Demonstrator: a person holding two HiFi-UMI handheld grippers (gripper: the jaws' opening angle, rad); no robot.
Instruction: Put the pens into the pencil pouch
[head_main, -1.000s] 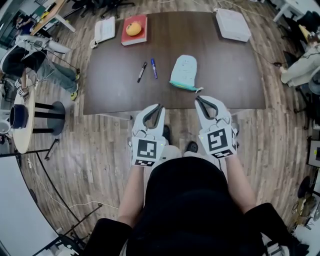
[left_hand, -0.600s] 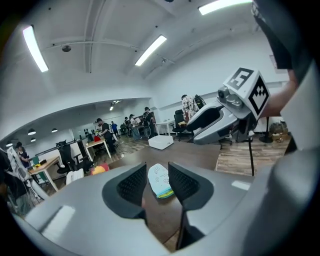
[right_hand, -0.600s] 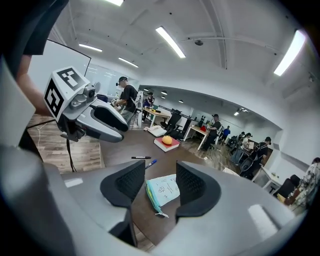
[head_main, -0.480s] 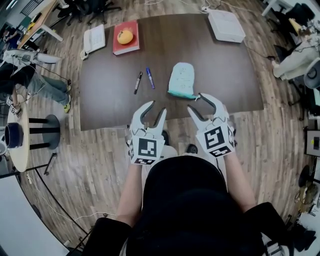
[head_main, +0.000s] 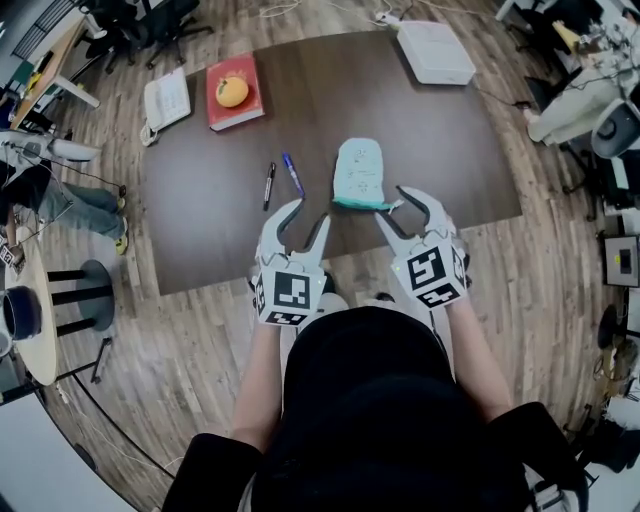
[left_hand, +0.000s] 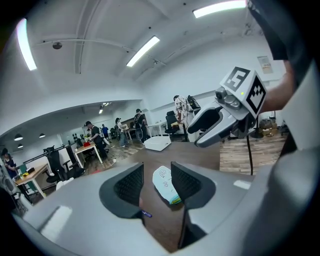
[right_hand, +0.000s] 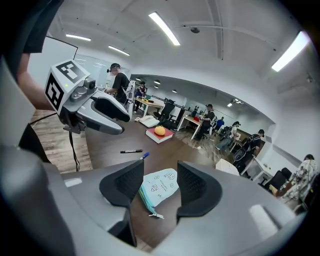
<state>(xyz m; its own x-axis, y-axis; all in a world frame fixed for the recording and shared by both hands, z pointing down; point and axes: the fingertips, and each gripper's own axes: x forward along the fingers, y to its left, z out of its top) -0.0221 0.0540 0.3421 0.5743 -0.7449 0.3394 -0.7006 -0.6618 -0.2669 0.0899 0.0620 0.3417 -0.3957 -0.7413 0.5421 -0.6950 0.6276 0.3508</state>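
Two pens, a black pen (head_main: 269, 185) and a blue pen (head_main: 292, 174), lie beside the pouch (head_main: 357, 172) on the counter (head_main: 200, 215), so the left gripper (head_main: 308, 212), fingers opening on nothing, should straddle one squarely while the right gripper (head_main: 392, 203), fingers apart and empty, steadies the pouch.

My views are bright, evenly lit by ceiling strip lights (right_hand: 164, 28), with soft shadows on the table (head_main: 200, 200), fisheye-bent edges and a slightly blurred near foreground

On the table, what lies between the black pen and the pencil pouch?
The blue pen lies between the black pen and the pencil pouch; the head view shows this plainly.
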